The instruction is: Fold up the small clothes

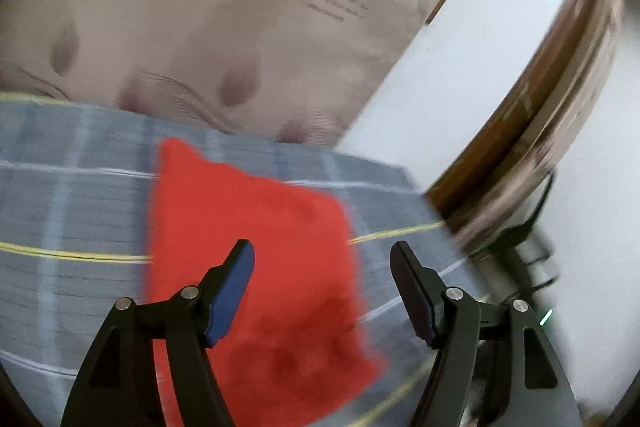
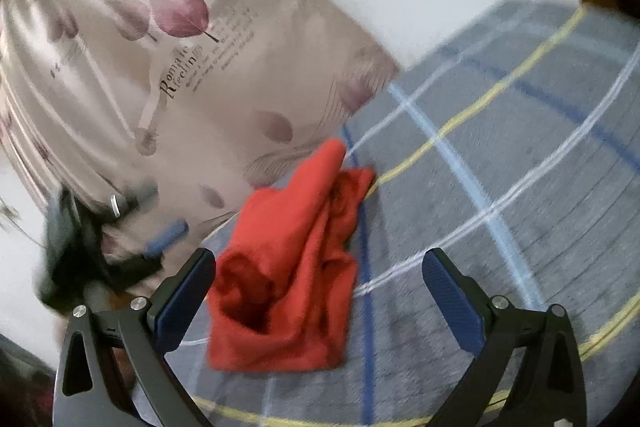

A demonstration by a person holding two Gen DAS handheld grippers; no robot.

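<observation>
both grippers (image 1: 322, 283) (image 2: 320, 291) open, red garment (image 2: 288, 267) rumpled, partly folded

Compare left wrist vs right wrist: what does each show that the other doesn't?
Left wrist only: the left gripper close up, jaws apart with nothing between the pads, and a brown wooden frame at right.

Right wrist only: the right gripper, jaws open and empty, the other gripper as a dark blur at left, and the rumpled folds of the red cloth.

Both: the red cloth lying on the grey plaid sheet, the printed curtain behind, and the white wall.
</observation>
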